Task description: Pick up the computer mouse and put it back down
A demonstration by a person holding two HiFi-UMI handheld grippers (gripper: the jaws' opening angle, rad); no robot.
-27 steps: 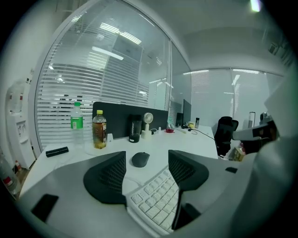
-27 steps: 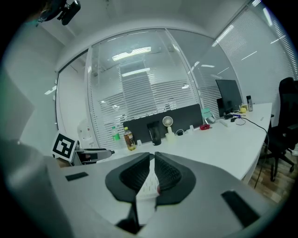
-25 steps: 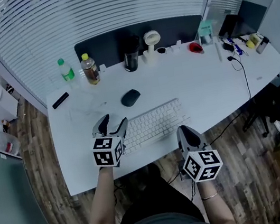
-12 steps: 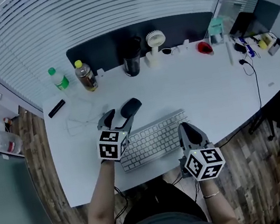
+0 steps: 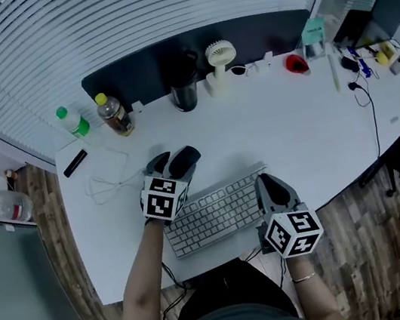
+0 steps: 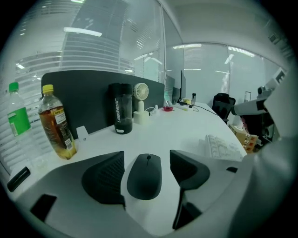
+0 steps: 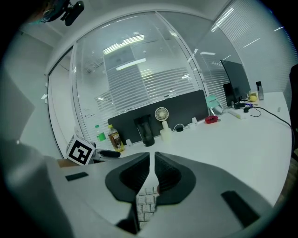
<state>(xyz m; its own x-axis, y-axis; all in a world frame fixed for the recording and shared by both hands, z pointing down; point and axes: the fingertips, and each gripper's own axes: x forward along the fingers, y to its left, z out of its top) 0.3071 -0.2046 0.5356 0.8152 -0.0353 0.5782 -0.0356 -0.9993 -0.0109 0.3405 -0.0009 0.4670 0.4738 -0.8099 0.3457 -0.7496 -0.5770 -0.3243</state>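
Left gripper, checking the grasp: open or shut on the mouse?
Open, jaws opening: mouse lies between the pads, a gap on each side.

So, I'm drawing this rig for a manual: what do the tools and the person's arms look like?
The left tool and right tool each have a grey body, dark ribbed pads and a white cube with black square markers. No sleeves on the forearms; a thin bracelet on the right wrist. The left tool's jaws are opening, the mouse between them.
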